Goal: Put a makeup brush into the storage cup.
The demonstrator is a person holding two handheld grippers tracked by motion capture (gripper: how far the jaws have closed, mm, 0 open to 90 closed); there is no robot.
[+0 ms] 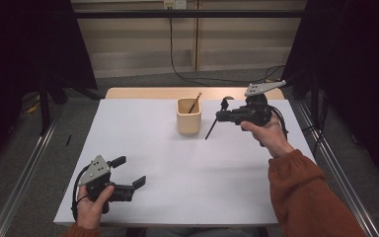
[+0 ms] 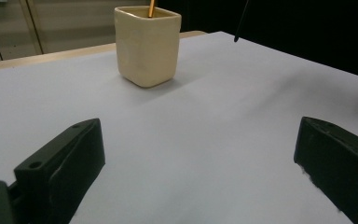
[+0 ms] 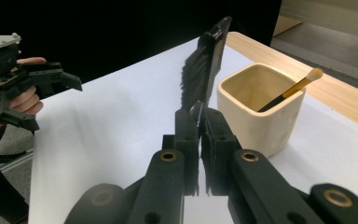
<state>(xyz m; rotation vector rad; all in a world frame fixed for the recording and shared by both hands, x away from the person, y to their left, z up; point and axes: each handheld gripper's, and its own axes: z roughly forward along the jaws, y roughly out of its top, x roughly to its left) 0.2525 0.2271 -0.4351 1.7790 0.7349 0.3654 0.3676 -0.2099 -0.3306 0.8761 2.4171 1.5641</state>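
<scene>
Left gripper [image 1: 131, 172] sits low at the table's [image 1: 187, 168] near-left corner, held in the person's left hand [image 1: 93, 202]. Jaws spread wide, nothing between them; in the left gripper view they frame bare white tabletop with the cup ahead.

Right gripper [image 1: 220, 112] is held up over the far-right part of the table, right hand [image 1: 269, 132] under it, orange sleeve [image 1: 303, 195] running back toward the near-right corner. Jaws pressed together on a black brush [image 3: 204, 70]. In the right gripper view the bristled head stands up past the jaw tips; in the high view the thin handle slants down and to the left, its lower end near the tabletop just right of the cup. Cannot tell whether that end touches the surface.

Cream square cup [image 1: 189, 116] stands upright near the middle of the far edge. A second brush [image 3: 290, 90], gold and black handle, pale tip, leans inside it against the far-right rim.
</scene>
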